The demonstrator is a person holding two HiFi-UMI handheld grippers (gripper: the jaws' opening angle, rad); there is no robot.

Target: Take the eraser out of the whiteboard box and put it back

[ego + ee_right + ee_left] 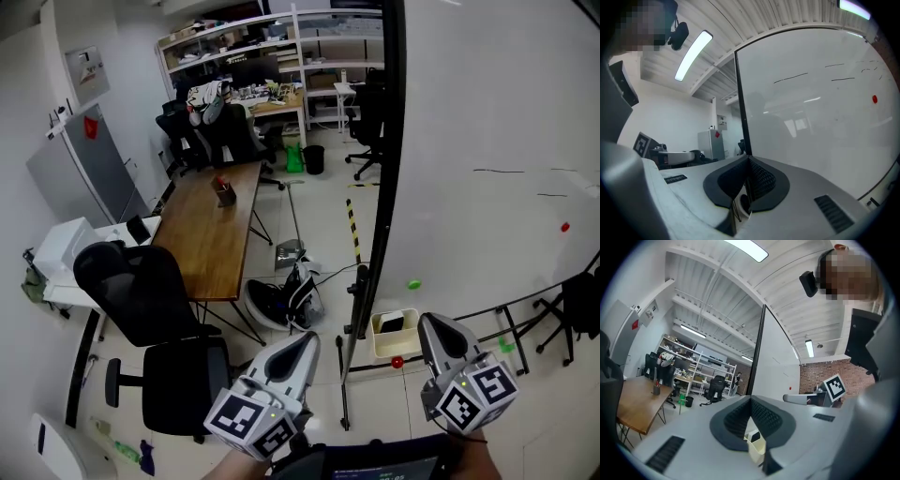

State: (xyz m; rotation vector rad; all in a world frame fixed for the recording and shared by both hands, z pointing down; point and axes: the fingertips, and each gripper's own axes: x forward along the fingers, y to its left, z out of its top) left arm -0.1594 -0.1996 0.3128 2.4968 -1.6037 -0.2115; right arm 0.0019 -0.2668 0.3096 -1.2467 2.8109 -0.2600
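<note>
My left tongs (302, 342) and right tongs (436, 328) are both closed on nothing. Ahead, between them, the whiteboard box (380, 349) sits by the whiteboard (487, 112), at its lower edge. The dark eraser (392, 323) lies inside it, lengthwise along the box. The right tongs are nearer.

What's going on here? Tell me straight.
A person faces the whiteboard with a gripper in each hand. The left hand-held gripper and the right hand-held gripper are both shut and empty, short of the cream whiteboard box by the board's lower edge. The dark eraser lies inside it, untouched.
</note>
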